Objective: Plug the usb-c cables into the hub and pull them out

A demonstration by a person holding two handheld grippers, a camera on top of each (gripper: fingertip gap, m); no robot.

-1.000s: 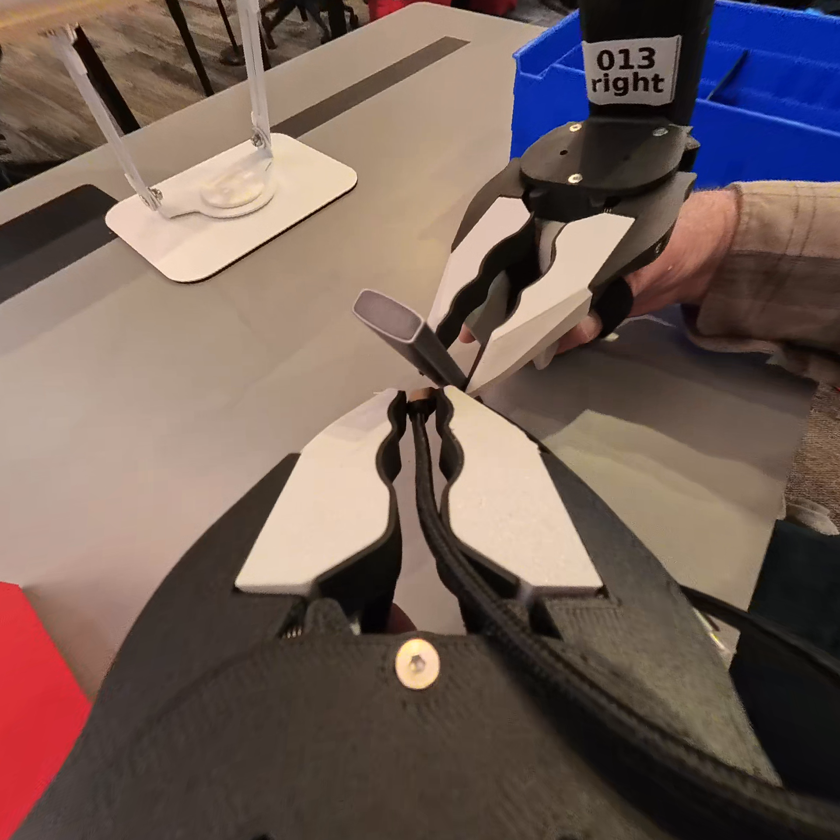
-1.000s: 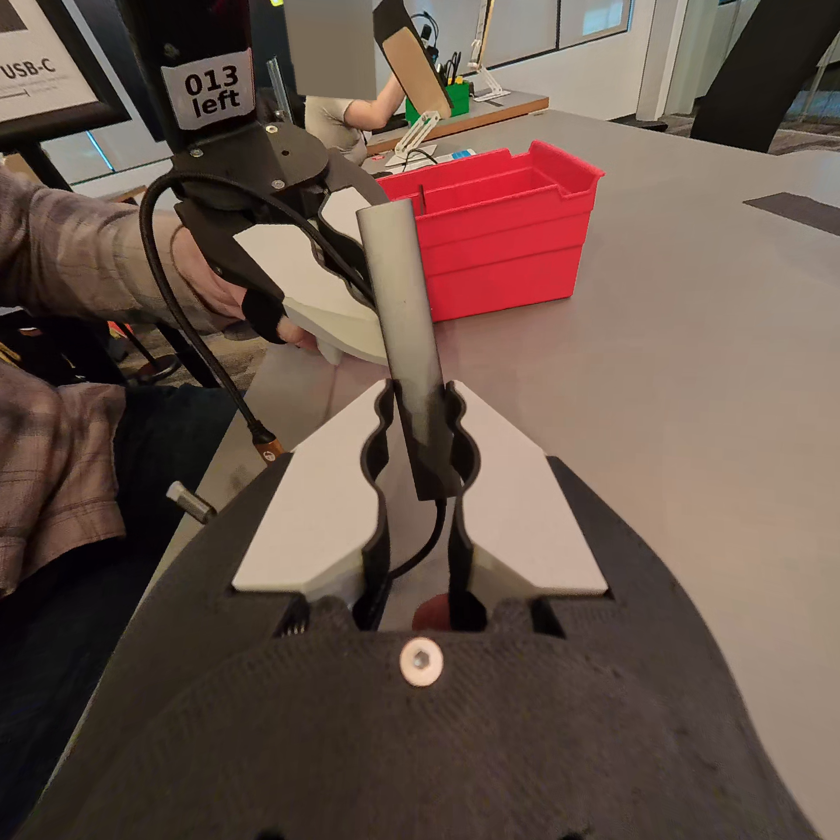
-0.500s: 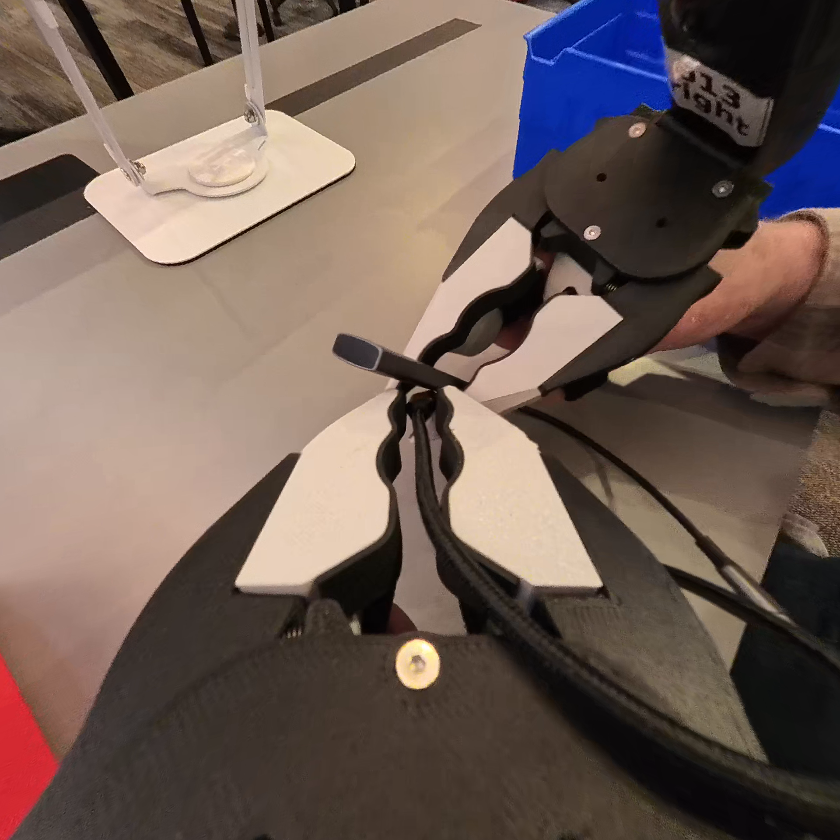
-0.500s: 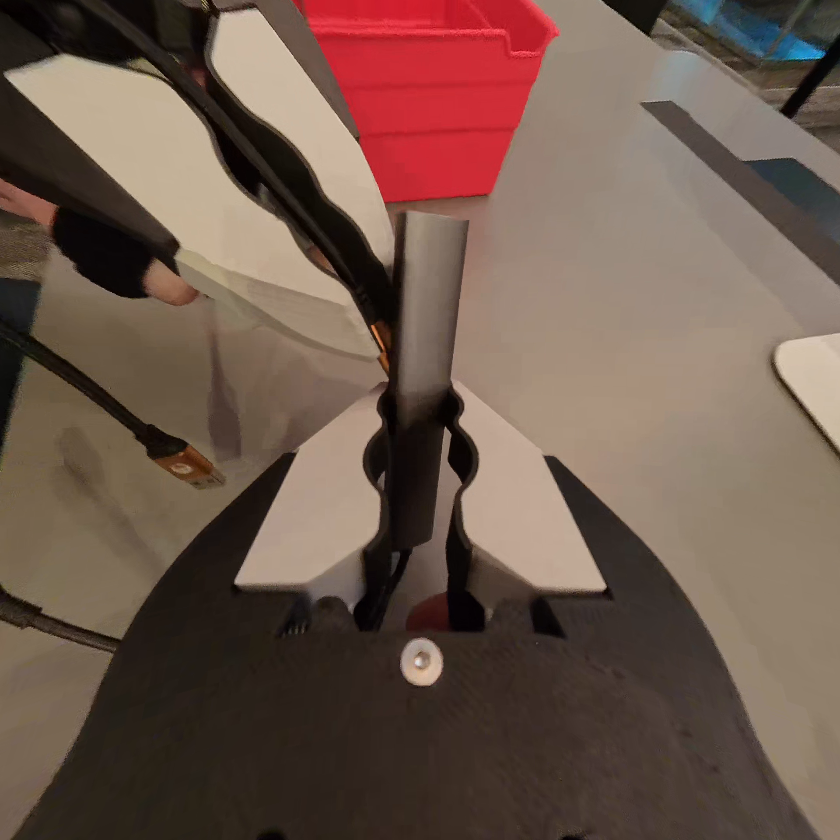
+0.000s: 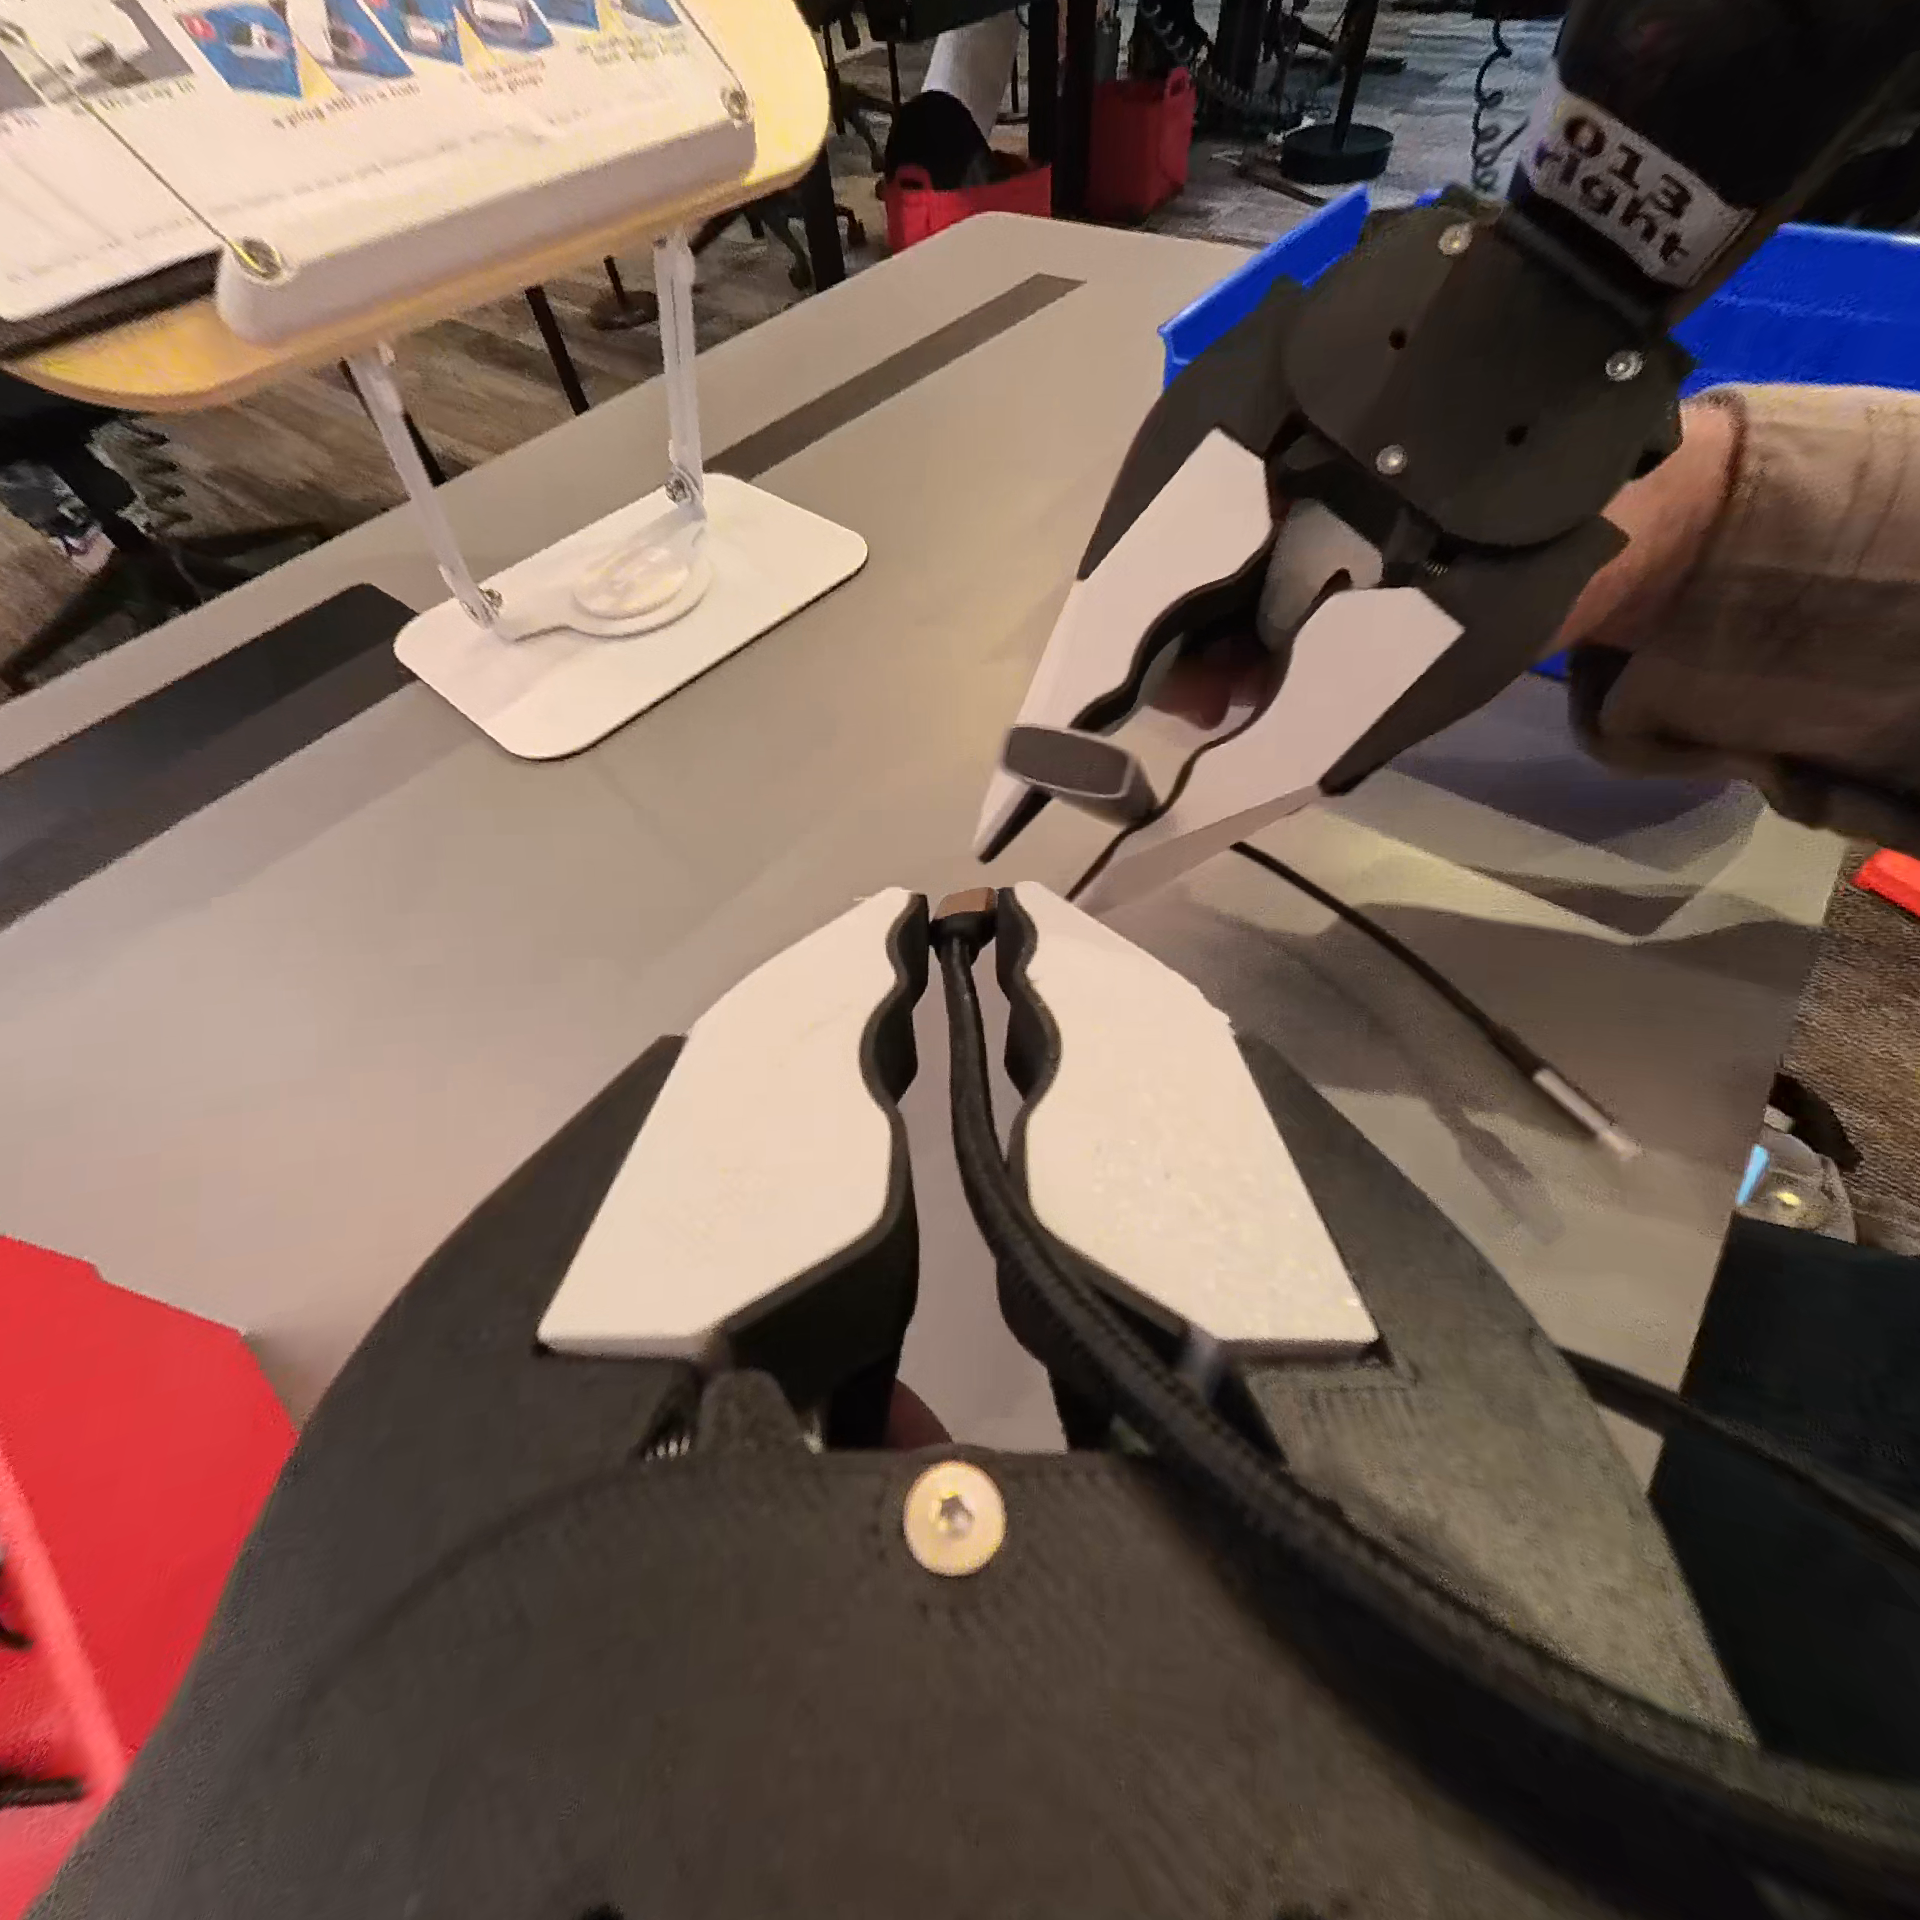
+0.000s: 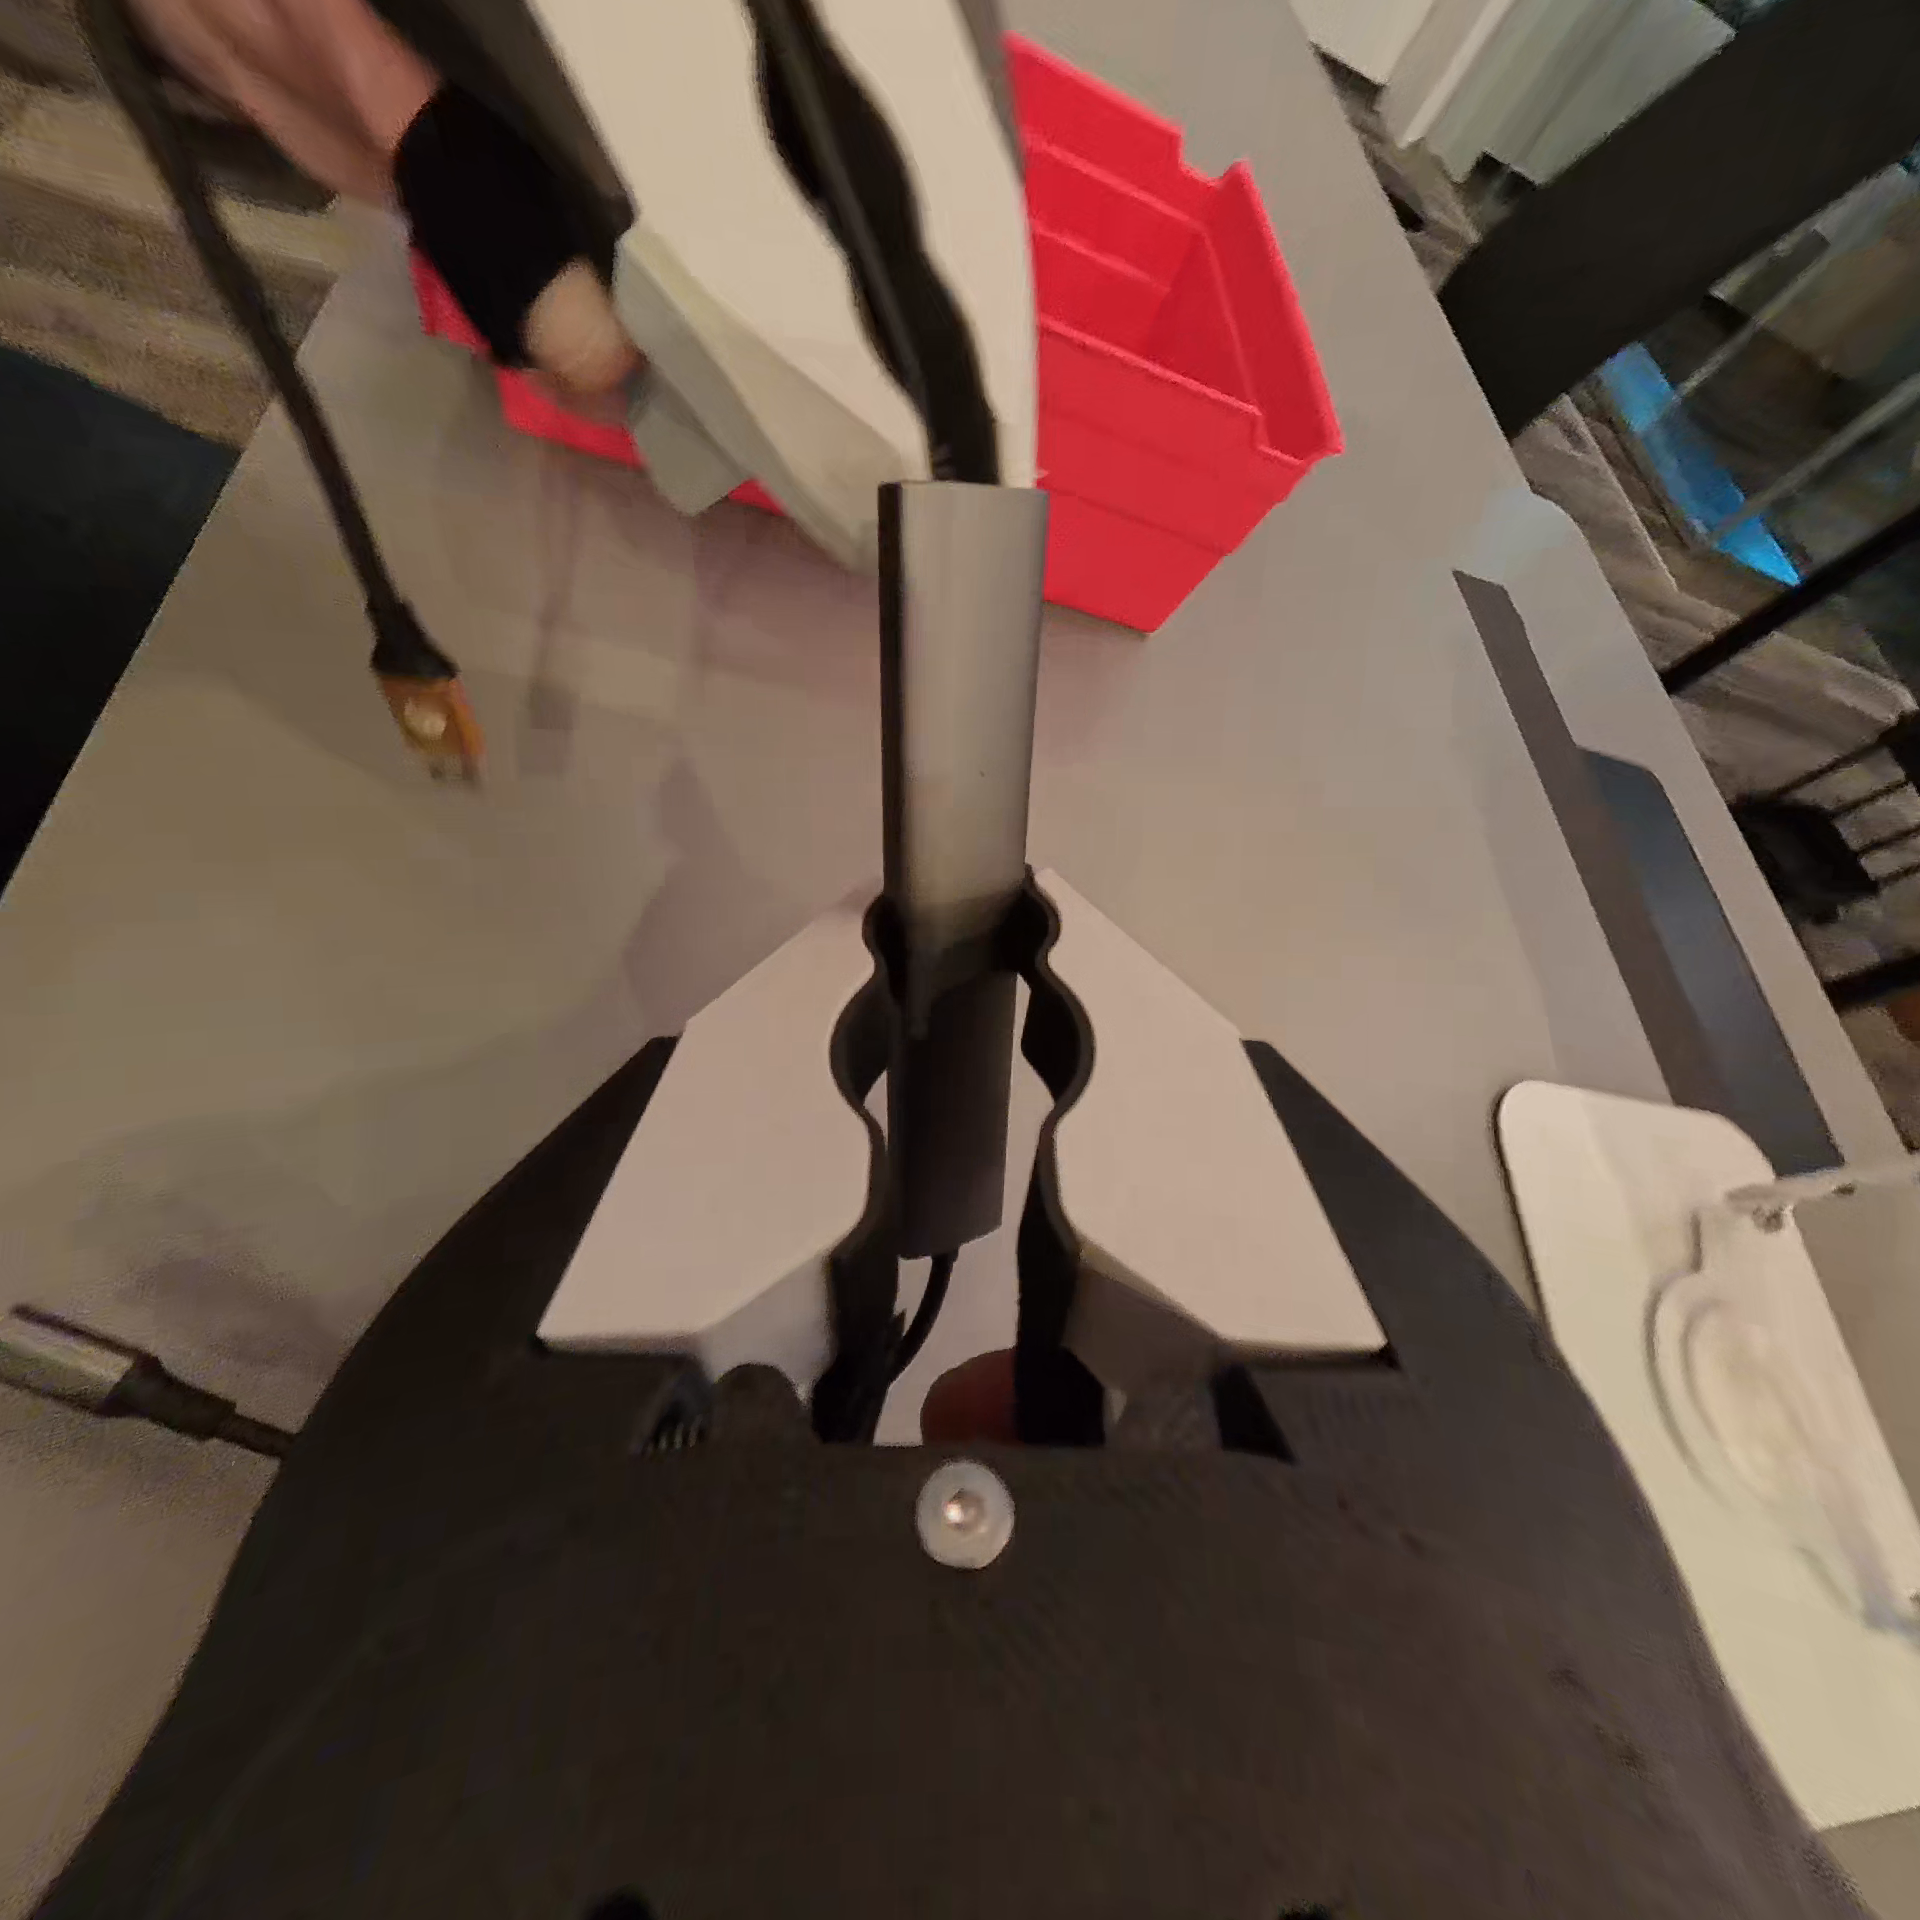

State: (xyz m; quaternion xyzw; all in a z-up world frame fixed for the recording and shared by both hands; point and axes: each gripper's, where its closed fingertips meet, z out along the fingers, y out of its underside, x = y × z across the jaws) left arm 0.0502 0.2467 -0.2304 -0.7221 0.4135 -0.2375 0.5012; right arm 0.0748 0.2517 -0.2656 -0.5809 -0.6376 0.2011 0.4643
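Braided black usb-c cable (image 5: 971, 1049) sits pinched in the left gripper (image 5: 961, 914), its plug just short of the grey hub (image 5: 1081, 774). That hub is clamped in the right gripper (image 6: 961, 914), off the table. Any tilt between plug and port risks jamming or scraping the connector.
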